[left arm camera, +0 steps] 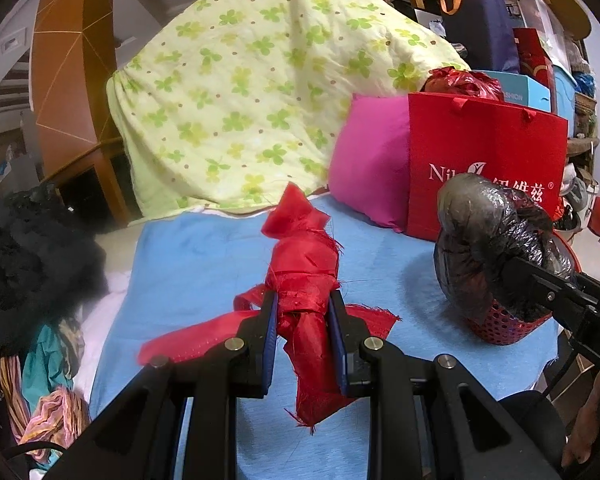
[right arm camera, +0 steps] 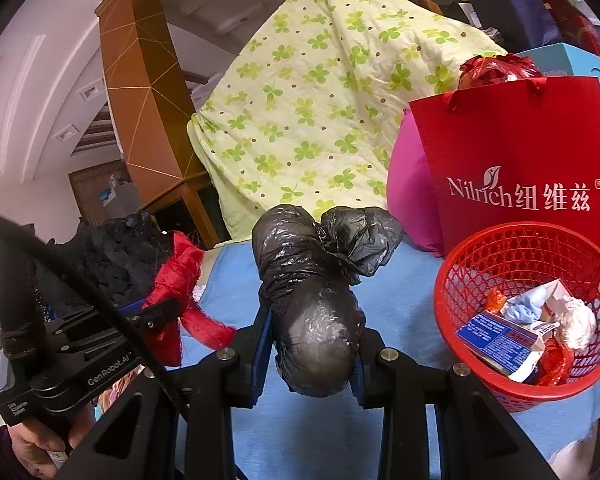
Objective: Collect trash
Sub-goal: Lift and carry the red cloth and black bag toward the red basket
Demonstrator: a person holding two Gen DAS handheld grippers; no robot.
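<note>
My left gripper is shut on a rolled bundle of frayed red cloth, held above the blue sheet. My right gripper is shut on a knotted black plastic bag, also lifted over the sheet. In the left wrist view the black bag hangs in front of the red mesh basket. In the right wrist view the red mesh basket stands at the right and holds a blue-labelled packet, crumpled paper and red wrappers. The red cloth shows at the left in the left gripper.
A red Nilrich paper bag and a pink cushion stand behind the basket. A clover-print quilt is heaped at the back. Dark and coloured clothes lie off the sheet's left edge. Shelves with boxes are at the right.
</note>
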